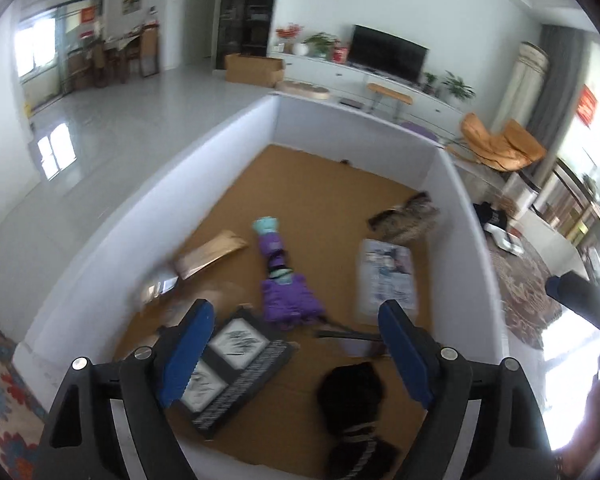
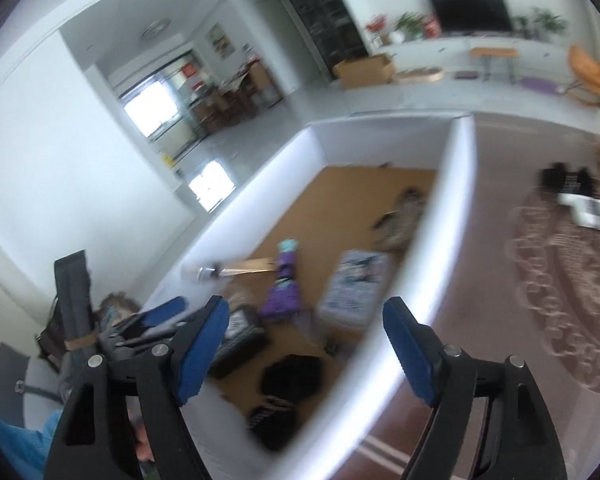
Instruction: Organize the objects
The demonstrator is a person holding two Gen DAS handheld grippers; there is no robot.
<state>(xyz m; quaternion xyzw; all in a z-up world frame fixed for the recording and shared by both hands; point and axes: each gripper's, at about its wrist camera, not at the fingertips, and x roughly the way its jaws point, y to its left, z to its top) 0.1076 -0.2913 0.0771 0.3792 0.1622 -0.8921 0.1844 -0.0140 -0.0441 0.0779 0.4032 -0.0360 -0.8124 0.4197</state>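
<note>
**Things Scattered in a White-Walled Pen, Both Jaws Apart and Empty**

In the middle of the brown pen floor (image 1: 320, 184): a purple doll jacket (image 1: 288, 300), with a teal and purple sock (image 1: 269, 236) just past it. Toward the left wall: a tan envelope (image 1: 210, 254), lying flat. Toward the right wall: a clear bag of printed papers (image 1: 388, 276), and past it, close to that wall, a brown patterned cloth (image 1: 406, 220). At the near edge: a dark picture frame (image 1: 236, 368) with two white panels, and beside it a black fuzzy bundle (image 1: 350, 388). All ringed by the low white walls (image 1: 220, 168).

Above the near edge: left gripper (image 1: 296, 354), blue pads wide apart, nothing between. Over the right wall: right gripper (image 2: 306, 352), pads also wide apart, nothing held.

Outside the pen: patterned rug (image 2: 560, 280) on the right, a black TV (image 1: 388, 54) on a long white cabinet (image 1: 340, 74) far off, an orange chair (image 1: 500, 144) near it.
</note>
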